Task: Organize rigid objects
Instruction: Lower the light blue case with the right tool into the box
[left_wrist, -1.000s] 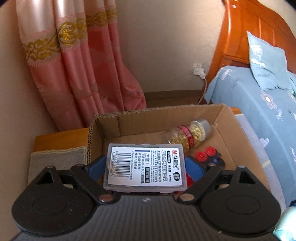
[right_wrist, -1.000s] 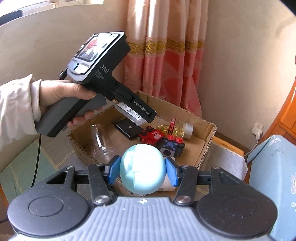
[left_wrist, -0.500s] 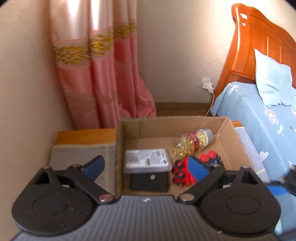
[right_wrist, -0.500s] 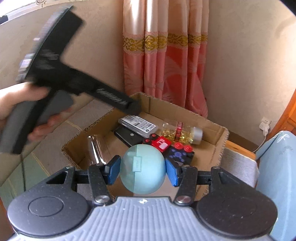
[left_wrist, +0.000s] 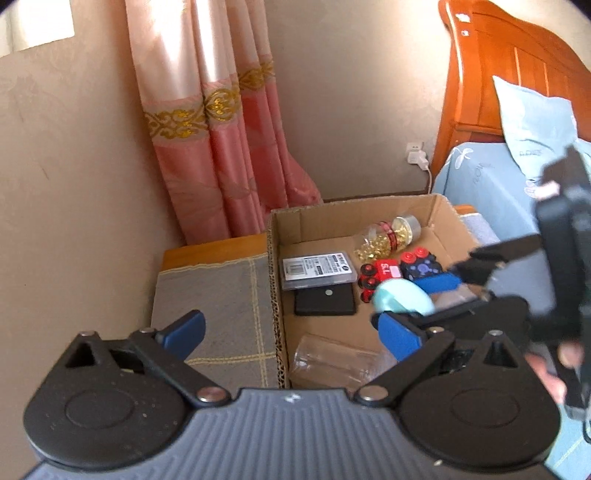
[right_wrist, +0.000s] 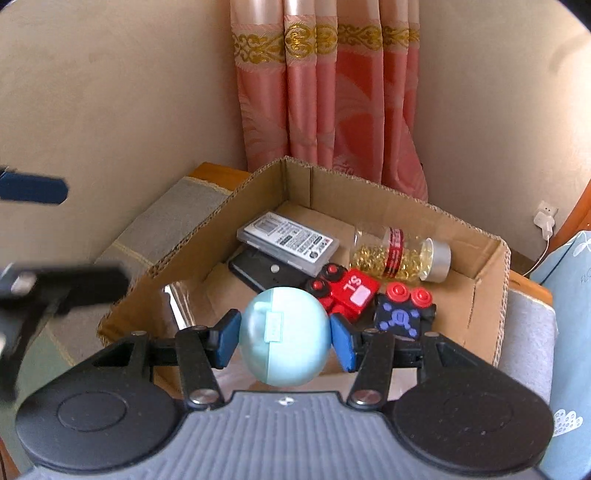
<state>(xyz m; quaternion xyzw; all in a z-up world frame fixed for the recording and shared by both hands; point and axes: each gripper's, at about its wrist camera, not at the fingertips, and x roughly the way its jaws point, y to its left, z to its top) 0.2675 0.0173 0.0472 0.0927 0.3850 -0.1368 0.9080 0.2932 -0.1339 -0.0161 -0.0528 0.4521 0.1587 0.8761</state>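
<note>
My right gripper is shut on a pale blue egg-shaped case and holds it over the near side of the cardboard box. In the left wrist view the case and the right gripper show over the box. My left gripper is open and empty, above the box's left wall. In the box lie a clear labelled case, a black slab, a bottle of gold capsules, a red toy, a dark blue toy and a clear glass.
The box stands on a grey checked cloth over a wooden stand by the wall. A pink curtain hangs behind. A bed with blue bedding and a wooden headboard is to the right. A charger is plugged in low on the wall.
My left gripper let go of the clear labelled case, which now lies in the box, and drew back to the left. My right gripper moved forward over the box with the blue case.
</note>
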